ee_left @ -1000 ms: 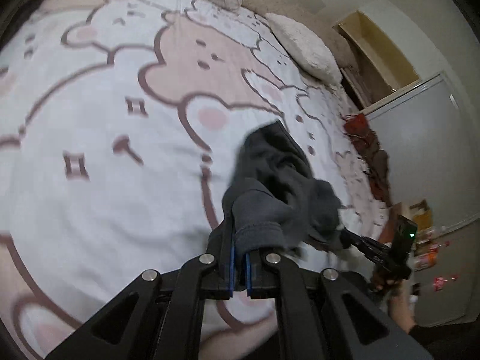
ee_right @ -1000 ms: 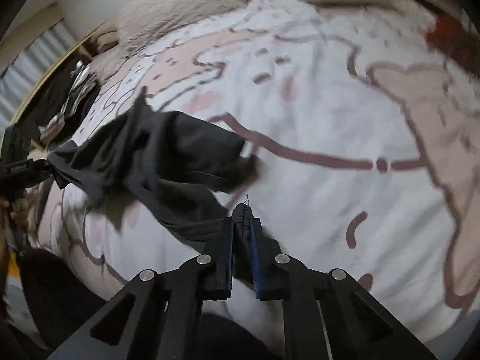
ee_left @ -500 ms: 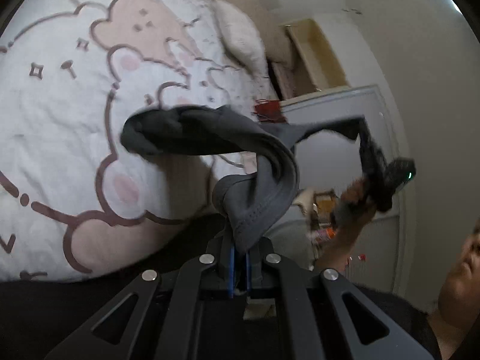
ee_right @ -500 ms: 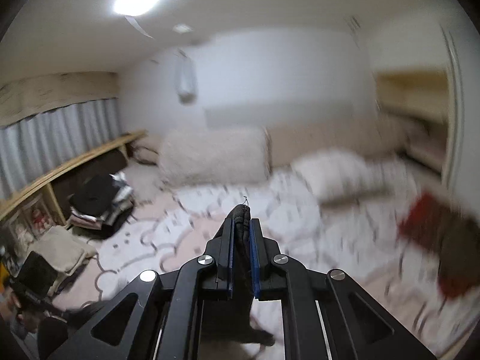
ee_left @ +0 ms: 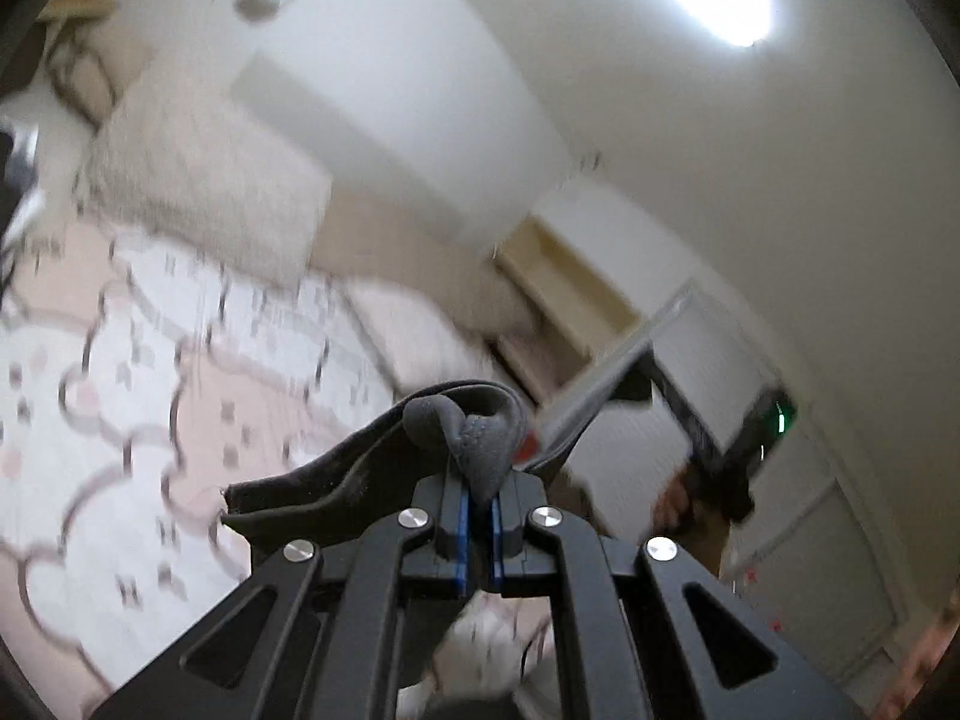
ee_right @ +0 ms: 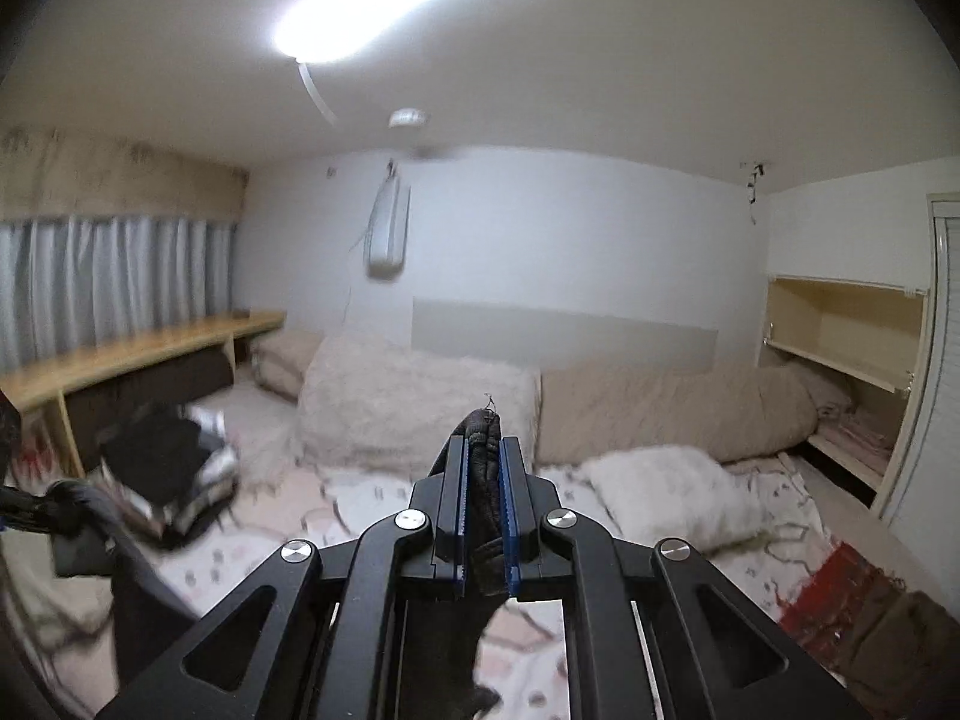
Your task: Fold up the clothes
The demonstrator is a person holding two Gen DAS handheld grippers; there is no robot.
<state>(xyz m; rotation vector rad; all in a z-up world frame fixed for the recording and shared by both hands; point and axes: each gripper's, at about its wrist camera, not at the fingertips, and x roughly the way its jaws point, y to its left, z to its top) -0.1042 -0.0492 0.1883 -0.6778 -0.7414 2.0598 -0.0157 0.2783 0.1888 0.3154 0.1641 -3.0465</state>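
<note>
A dark grey garment (ee_left: pixel 480 444) is held up in the air between both grippers, above the bed. My left gripper (ee_left: pixel 477 516) is shut on a bunched edge of it; the cloth trails off to the left and toward the right gripper (ee_left: pixel 720 450), seen at the right in a hand. In the right wrist view my right gripper (ee_right: pixel 482 516) is shut on another edge of the garment (ee_right: pixel 483 480). The left gripper (ee_right: pixel 24 510) shows at the far left with cloth hanging below it (ee_right: pixel 138 588).
The bed has a white and pink cartoon cover (ee_right: pixel 360 510) with fluffy pillows (ee_right: pixel 660 492) and rolled duvets (ee_right: pixel 672 414) at the head. A pile of dark clothes (ee_right: pixel 168 474) lies at left by a wooden bench (ee_right: pixel 138 354). A red cloth (ee_right: pixel 834 594) lies at right. Shelves (ee_right: pixel 840 336) stand at right.
Both grippers have lifted the garment off the bed and tilted up, so the views now face the room's walls and ceiling. Both stay shut on the cloth.
</note>
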